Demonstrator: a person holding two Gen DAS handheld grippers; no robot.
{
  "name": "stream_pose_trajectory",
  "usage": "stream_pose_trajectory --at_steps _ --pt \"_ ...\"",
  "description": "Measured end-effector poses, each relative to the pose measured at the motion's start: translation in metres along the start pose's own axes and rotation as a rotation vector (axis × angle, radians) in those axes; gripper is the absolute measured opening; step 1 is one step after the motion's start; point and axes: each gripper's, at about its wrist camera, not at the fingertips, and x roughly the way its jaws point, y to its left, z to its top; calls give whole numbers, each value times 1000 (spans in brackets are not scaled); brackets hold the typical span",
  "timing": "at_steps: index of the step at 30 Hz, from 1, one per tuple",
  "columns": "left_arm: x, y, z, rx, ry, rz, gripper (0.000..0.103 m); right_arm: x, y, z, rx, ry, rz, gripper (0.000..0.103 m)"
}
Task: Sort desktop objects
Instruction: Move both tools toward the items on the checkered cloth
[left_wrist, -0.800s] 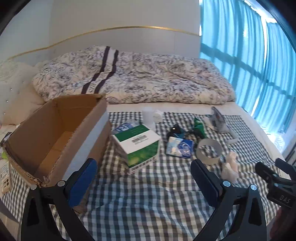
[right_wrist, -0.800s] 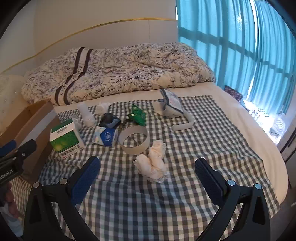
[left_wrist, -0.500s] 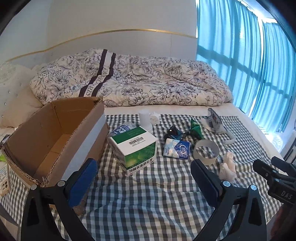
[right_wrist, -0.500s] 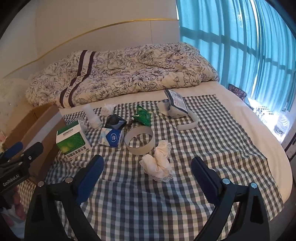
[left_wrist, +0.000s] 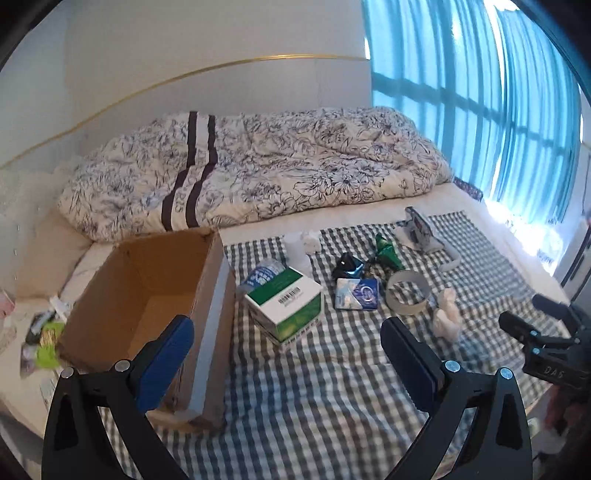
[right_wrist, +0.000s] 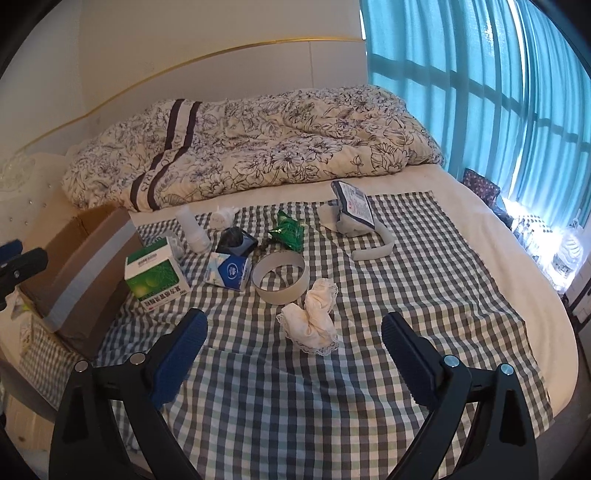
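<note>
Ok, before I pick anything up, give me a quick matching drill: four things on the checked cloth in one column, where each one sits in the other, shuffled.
Things:
1. green and white box
2. tape ring
3. crumpled white cloth
4. cardboard box

Places:
A. nearest the right gripper, just in front of the tape ring
B. at the left edge of the checked cloth, open at the top
C. right beside the cardboard box
D. between the blue and white packet and the crumpled white cloth

Pairs: 1-C, 2-D, 3-A, 4-B
</note>
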Motion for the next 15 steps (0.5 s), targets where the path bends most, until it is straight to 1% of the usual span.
stream_pose_trajectory --at_steps 1,5,9,13,15 --pt "-2 -1 -1 -4 7 -9 103 -2 1 0 0 -2 3 96" --pt "-9 -7 -14 11 -6 15 103 -12 1 -6 -4 -1 12 96" --pt "-29 -12 -31 13 3 -1 103 -20 2 -11 -14 7 12 96" --pt "-49 -12 -33 -9 4 16 103 -39 6 -17 -28 4 29 96" --pt "-58 -12 -31 -32 -12 15 103 -50 8 -20 -36 -5 31 96"
